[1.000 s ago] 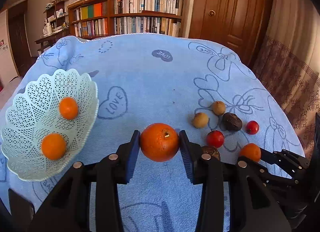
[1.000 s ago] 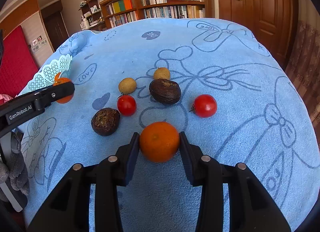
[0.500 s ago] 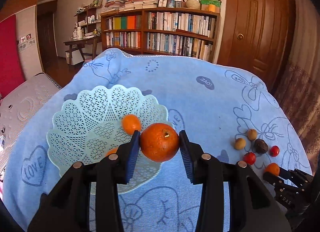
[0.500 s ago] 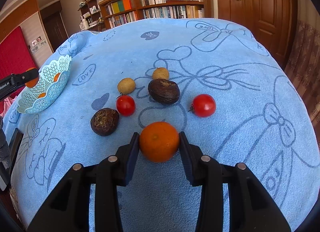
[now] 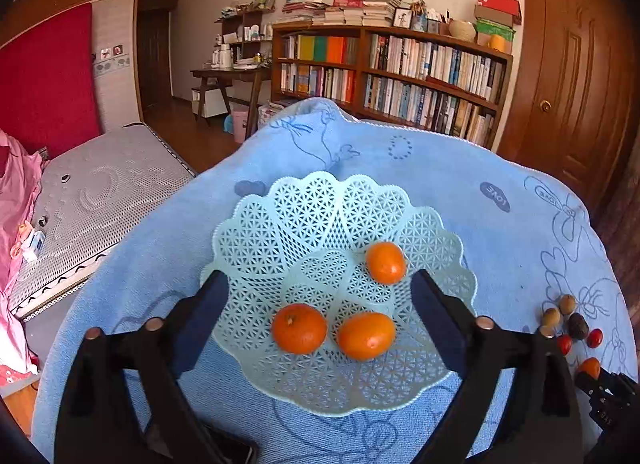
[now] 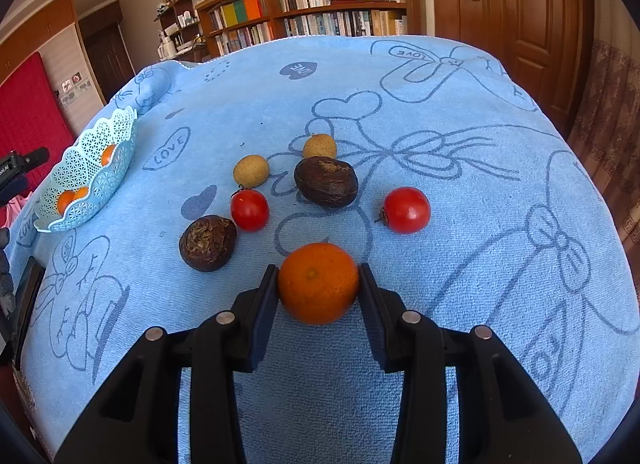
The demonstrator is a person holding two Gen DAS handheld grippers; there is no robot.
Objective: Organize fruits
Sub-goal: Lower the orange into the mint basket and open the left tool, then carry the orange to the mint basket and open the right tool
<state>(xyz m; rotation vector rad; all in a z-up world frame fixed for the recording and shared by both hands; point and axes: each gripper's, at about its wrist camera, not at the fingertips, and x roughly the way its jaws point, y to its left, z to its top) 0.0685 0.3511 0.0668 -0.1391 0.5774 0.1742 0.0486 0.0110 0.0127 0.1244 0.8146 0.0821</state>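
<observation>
Surface: a blue towel [image 6: 460, 112] with a fuzzy nap, printed with darker blue hearts, bows and the word "LOVE", covers the table.
Room: a wooden bookshelf [image 5: 392, 72] packed with books, a brown panelled door [image 6: 516, 16], a red wall panel and a grey mattress [image 5: 104, 192] to the left.
Basket: a pale green plastic basket [image 5: 288, 216], lattice-pierced with a scalloped rim, holds three smooth oranges [image 5: 299, 328].
Left gripper: the left gripper [image 5: 320, 300] hangs over the basket, its black jaws spread wide with nothing between them.
Right gripper: the right gripper [image 6: 319, 288] pinches a round, dimpled orange [image 6: 318, 283] between its pads, resting on the towel.
Loose fruit: just beyond it lie two glossy tomatoes [image 6: 406, 210], two wrinkled dark brown fruits [image 6: 326, 181] and two small tan round fruits [image 6: 251, 171], well apart from the basket.
</observation>
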